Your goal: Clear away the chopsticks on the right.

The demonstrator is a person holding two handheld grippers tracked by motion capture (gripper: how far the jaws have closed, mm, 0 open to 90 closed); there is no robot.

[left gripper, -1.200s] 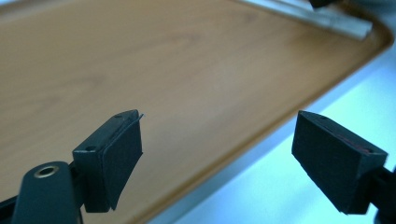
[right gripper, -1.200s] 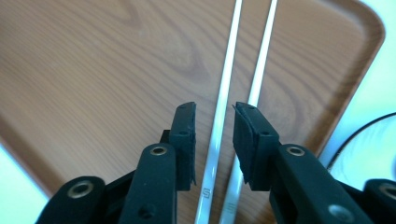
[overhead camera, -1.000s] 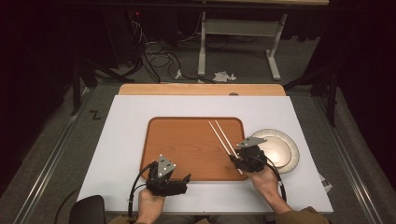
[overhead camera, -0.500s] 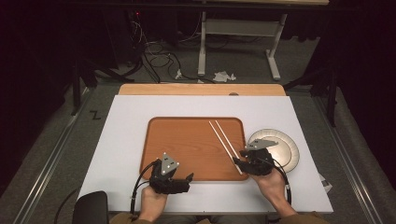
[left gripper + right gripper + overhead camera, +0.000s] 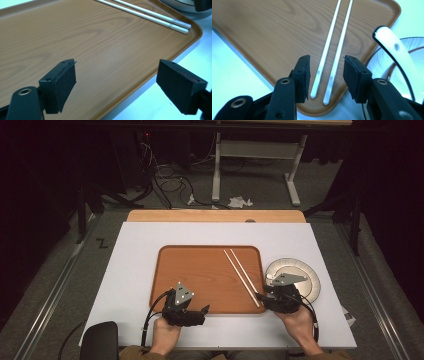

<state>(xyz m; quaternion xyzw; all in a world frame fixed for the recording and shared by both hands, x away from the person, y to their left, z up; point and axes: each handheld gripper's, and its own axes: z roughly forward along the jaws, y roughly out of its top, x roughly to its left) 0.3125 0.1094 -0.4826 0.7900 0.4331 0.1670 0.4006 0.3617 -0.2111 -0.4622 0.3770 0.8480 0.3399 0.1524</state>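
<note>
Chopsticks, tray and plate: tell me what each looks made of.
Chopsticks: smooth white, glossy, probably plastic or melamine; a small print mark sits near the ends. Tray: wood-grain pattern under an even sheen with a moulded raised rim, so likely laminate or printed plastic rather than solid wood. Plate: glossy white with a dark rim line, ceramic or melamine; cannot tell which.

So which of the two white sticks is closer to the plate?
The right-hand chopstick on the tray, as the high view shows it. It lies on the plate side; its twin lies beside it, nearer the tray's middle.
</note>
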